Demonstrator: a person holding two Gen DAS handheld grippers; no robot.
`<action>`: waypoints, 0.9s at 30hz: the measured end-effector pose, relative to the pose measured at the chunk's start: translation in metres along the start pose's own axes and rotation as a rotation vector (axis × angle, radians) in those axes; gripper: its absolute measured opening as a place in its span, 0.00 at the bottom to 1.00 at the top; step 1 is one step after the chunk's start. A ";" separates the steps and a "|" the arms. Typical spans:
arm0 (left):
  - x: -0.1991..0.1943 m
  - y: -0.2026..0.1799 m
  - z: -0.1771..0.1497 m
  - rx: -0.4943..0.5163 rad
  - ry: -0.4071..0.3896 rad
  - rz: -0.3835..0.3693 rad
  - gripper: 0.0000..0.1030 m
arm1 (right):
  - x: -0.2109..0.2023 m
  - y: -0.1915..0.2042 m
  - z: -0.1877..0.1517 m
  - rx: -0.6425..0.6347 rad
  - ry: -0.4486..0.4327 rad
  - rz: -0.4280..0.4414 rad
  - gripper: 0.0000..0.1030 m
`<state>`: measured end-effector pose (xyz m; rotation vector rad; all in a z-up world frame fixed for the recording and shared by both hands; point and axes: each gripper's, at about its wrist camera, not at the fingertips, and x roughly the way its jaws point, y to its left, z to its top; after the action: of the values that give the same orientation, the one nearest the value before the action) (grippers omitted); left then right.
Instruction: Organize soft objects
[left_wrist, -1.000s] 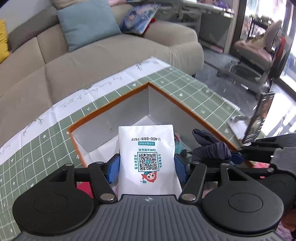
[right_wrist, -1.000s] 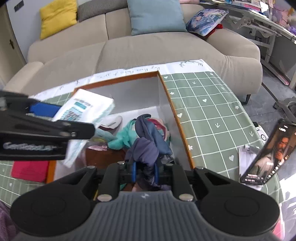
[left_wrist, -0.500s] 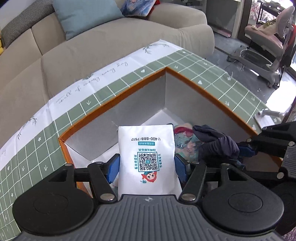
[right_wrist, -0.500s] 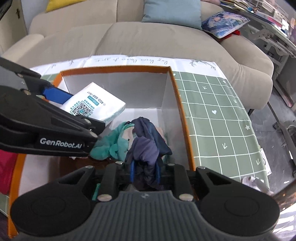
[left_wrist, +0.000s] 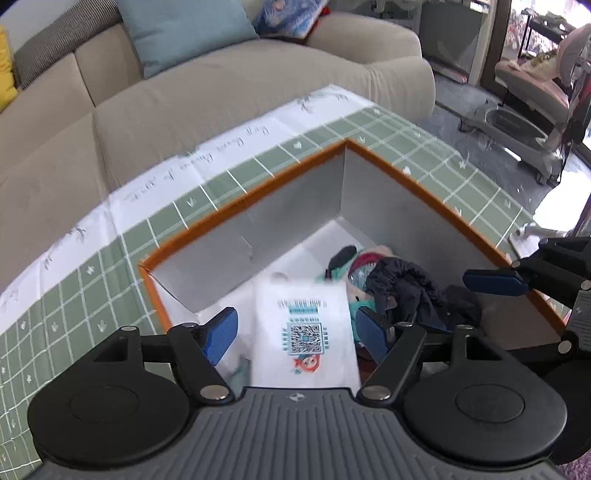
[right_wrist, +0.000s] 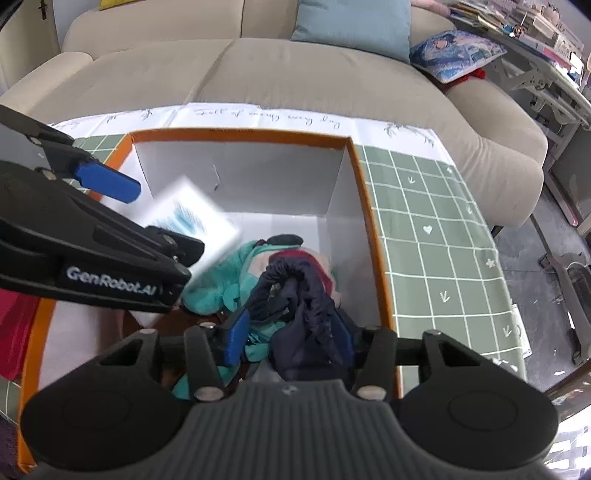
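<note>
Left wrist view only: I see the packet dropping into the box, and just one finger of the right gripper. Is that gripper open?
Observer: Yes. The right gripper is open, and the dark cloth sits loose between its fingers, over the box.
Operator: Anything soft outside the box?
Observer: A red cloth lies on the table, just beyond the box's left wall.
</note>
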<state>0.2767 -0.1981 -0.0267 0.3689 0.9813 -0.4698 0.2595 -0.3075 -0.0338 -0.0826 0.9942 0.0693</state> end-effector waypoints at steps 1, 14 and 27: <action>-0.005 0.000 0.000 -0.003 -0.012 0.003 0.85 | -0.004 0.001 0.000 -0.002 -0.005 -0.002 0.50; -0.111 0.008 -0.027 -0.050 -0.239 -0.008 0.85 | -0.077 0.028 -0.014 -0.016 -0.090 0.050 0.52; -0.212 0.014 -0.097 -0.067 -0.438 0.074 0.85 | -0.157 0.073 -0.045 -0.057 -0.199 0.155 0.59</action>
<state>0.1167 -0.0934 0.1069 0.2269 0.5548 -0.4261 0.1295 -0.2430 0.0703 -0.0492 0.7983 0.2434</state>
